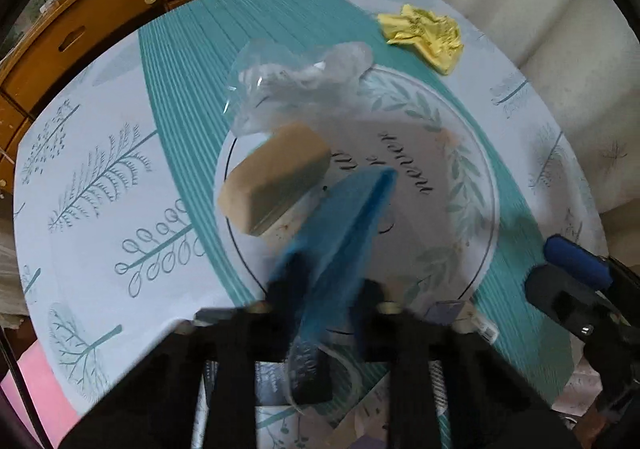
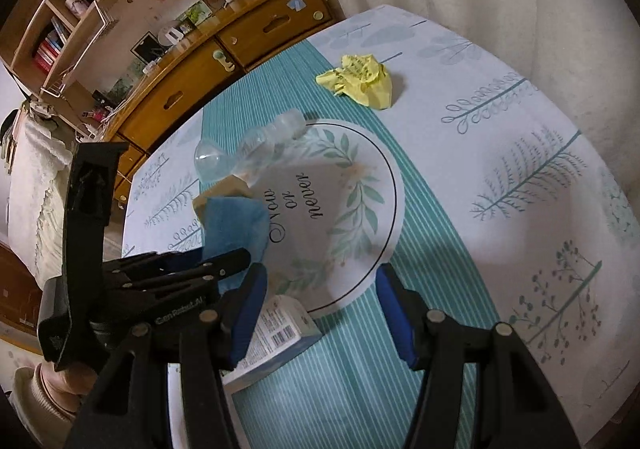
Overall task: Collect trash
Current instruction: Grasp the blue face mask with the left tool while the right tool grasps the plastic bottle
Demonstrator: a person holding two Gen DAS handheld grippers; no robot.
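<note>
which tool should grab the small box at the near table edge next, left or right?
Right. The right tool is open and empty, with the small box lying on the table beside its left finger. The left tool is shut on a blue sheet, so it can't take anything else.

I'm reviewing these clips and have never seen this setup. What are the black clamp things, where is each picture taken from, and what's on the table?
They are two handheld grippers, one per hand, each with a fisheye camera looking along its fingers. In the left camera's view the left gripper is shut on a blue wrapper. In the right camera's view the right gripper is open, holding nothing. On the tablecloth lie a crumpled yellow paper, a clear plastic bottle, a tan block and a small printed box.
</note>
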